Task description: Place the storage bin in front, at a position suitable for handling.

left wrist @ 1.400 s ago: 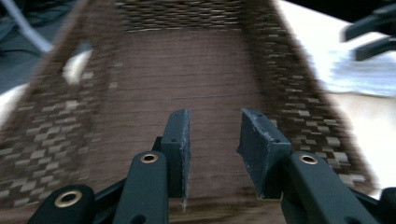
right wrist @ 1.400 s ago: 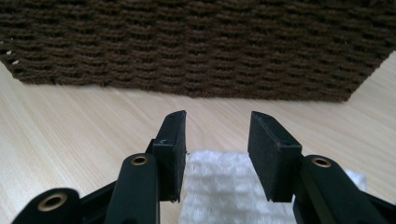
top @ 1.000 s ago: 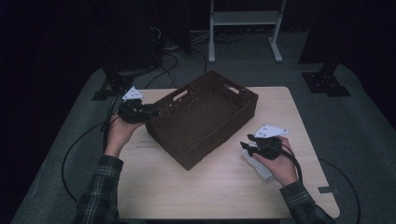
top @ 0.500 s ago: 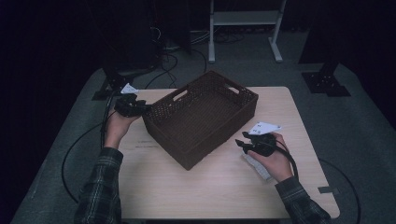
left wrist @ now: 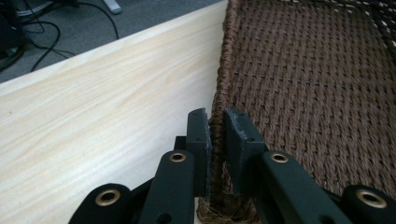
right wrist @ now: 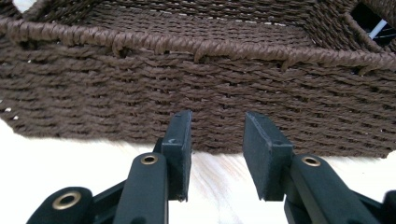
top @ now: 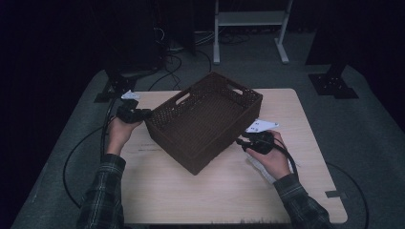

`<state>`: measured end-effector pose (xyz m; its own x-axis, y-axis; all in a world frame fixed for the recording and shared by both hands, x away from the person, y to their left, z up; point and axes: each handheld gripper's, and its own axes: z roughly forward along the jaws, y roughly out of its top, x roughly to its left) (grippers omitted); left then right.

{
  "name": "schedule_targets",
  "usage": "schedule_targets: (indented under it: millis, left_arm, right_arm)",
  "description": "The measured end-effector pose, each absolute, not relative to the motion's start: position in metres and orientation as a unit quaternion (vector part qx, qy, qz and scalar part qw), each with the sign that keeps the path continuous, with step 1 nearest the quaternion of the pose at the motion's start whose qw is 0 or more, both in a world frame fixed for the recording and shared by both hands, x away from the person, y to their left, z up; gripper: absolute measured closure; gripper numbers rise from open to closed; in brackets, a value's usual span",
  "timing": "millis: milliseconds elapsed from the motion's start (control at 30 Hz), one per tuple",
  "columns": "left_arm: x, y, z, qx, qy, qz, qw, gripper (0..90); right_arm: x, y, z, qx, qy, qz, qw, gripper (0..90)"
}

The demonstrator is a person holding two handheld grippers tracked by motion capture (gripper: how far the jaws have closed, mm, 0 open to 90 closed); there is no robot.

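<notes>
A brown woven basket (top: 165, 112) stands slantwise in the middle of the light wooden table (top: 215, 191). My left gripper (top: 143, 113) is at its left wall. In the left gripper view the jaws (left wrist: 217, 116) straddle the basket's rim (left wrist: 219, 88); they have just been closing and the pads now press on the rim. My right gripper (top: 241, 142) is low beside the basket's right wall. Its jaws (right wrist: 215, 121) have just been closing a little, but they stand open and face the outer wall of the basket (right wrist: 210, 70), with nothing between them.
A white slip (top: 260, 164) lies on the table under the right hand. Black cables (top: 102, 138) trail off the left edge to the floor. Black stand feet (top: 334, 83) and a white rack (top: 248, 19) stand behind the table.
The left hand has come down and in towards the basket, and its jaws have closed on the rim. The right hand has moved left, up to the basket's wall.
</notes>
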<state>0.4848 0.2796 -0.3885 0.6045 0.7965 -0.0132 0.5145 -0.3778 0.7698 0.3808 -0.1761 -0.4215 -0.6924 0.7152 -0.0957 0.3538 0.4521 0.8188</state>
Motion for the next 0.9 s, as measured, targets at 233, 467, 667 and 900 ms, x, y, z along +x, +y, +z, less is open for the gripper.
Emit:
schedule_targets:
  millis: [233,467,667,900]
  left_arm:
    - [0.468,0.281,-0.389,0.807,0.407,0.169,0.392,81.6]
    - [0.450,0.279,-0.388,0.808,0.410,0.163,0.391,81.7]
    - [0.430,0.276,-0.389,0.807,0.410,0.163,0.393,81.0]
    - [0.405,0.269,-0.389,0.800,0.419,0.161,0.398,80.1]
  right_arm:
    - [0.388,-0.178,-0.421,0.331,0.824,0.403,0.221,64.4]
    - [0.401,-0.190,-0.424,0.354,0.815,0.403,0.217,69.2]
    - [0.416,-0.198,-0.420,0.367,0.806,0.412,0.216,70.2]
    - [0.429,-0.200,-0.418,0.370,0.805,0.409,0.219,70.4]
